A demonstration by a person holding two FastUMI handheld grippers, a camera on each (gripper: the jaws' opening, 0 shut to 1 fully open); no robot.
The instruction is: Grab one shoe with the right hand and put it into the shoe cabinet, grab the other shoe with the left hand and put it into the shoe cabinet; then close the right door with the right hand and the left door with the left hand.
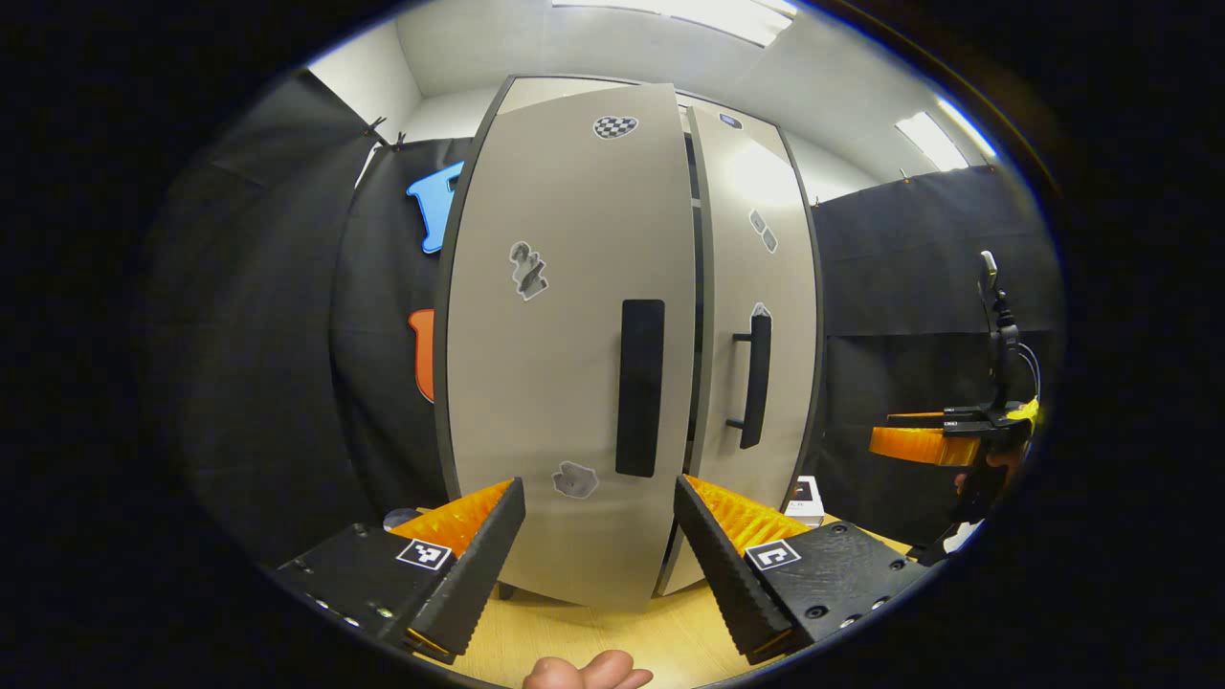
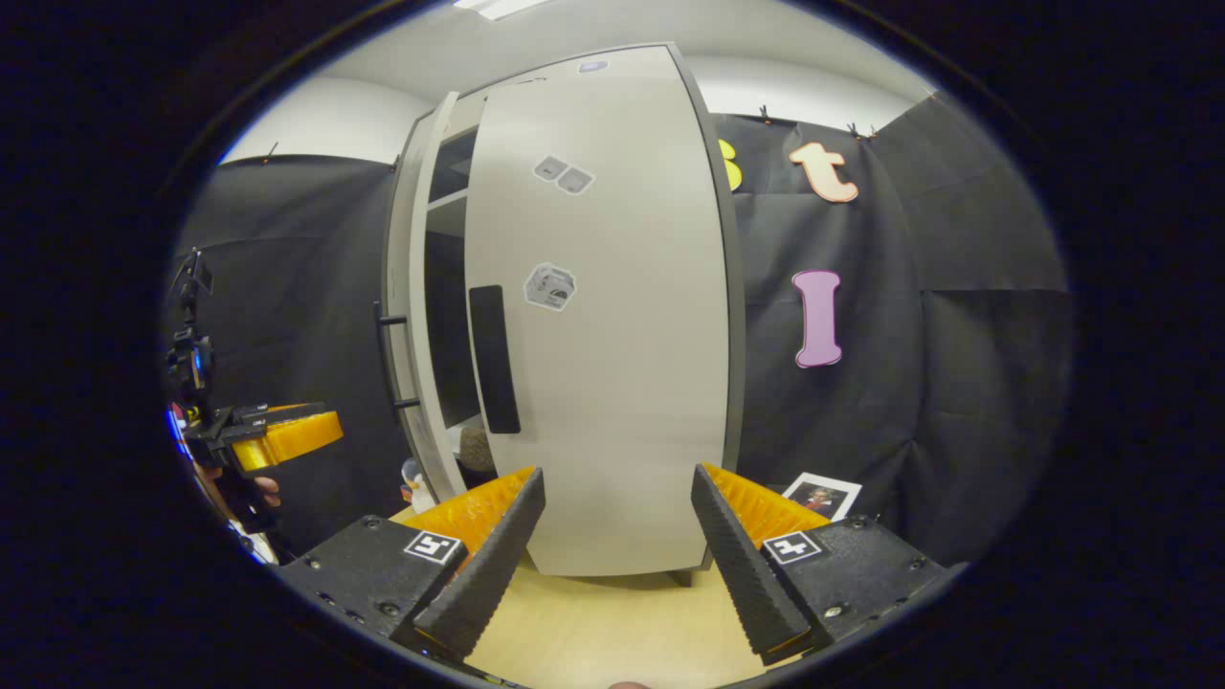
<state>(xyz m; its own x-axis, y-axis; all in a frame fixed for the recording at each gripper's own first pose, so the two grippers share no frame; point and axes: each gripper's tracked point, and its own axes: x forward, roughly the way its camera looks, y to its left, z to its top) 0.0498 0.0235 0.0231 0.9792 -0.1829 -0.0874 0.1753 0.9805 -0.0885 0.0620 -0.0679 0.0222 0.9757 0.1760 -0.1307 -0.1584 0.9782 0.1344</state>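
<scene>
Shoes hard to make out: only a brownish rounded shape (image 2: 471,448) low in the dark gap between the doors in the right gripper view, too dim to name; cabinet interior otherwise in shadow, with one pale shelf edge visible in the upper part of that gap. Small figurine (image 2: 413,486) at the cabinet's foot, partly cut off behind the left door's lower edge. Framed photo (image 2: 821,498) at lower right, partly covered by a finger.

Shoe cabinet (image 1: 536,287) upright on a light wooden tabletop (image 1: 593,636), black cloth wall behind, white ceiling with light panels above. In the left gripper view, left door (image 1: 565,383) filling the centre, swung a little out from the frame, a dark slit between it and the right door (image 1: 756,239); black handle (image 1: 639,388) at mid-height. In the right gripper view, right door broad at centre, seemingly near shut; left door edge-on at centre left, ajar.

Left gripper (image 1: 600,545) at bottom centre, fingers spread wide, gripping nothing, door front showing between them; fingertip of a hand (image 1: 586,672) at the bottom edge. Right gripper (image 2: 617,545) likewise spread apart and empty before the right door. Each gripper also seen off to the side in the other's view, clear of the cabinet, bare tabletop below the fingers.
</scene>
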